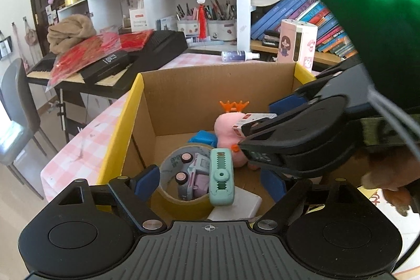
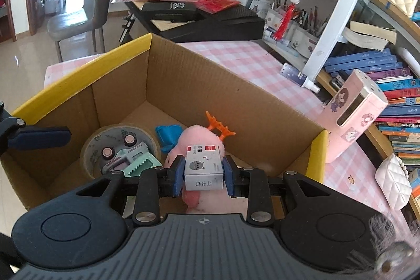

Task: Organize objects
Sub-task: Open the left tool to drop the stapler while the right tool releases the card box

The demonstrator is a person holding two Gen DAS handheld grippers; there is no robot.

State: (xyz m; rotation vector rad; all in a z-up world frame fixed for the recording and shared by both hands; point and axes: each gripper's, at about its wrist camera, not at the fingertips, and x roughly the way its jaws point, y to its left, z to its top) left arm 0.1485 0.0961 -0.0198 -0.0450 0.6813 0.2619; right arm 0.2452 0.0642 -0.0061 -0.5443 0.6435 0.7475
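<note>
While hovering low over the near edge of the cardboard box, left gripper spread wide with nothing between its blue pads. Below it: tape roll with toy truck inside, mint stapler leaning across the roll's right rim, pink plush farther back. Right gripper entering from the right, small white box pinched at its tip.

Seen from the right wrist: right gripper closed snugly on the small white box, held above the pink plush, inside the cardboard box toward its near right. Left gripper's finger visible at far left.

Likely risks: released here, small white box landing on the soft plush and tumbling sideways; both grippers crowded over one opening, so a lowering move could knock them together.
</note>
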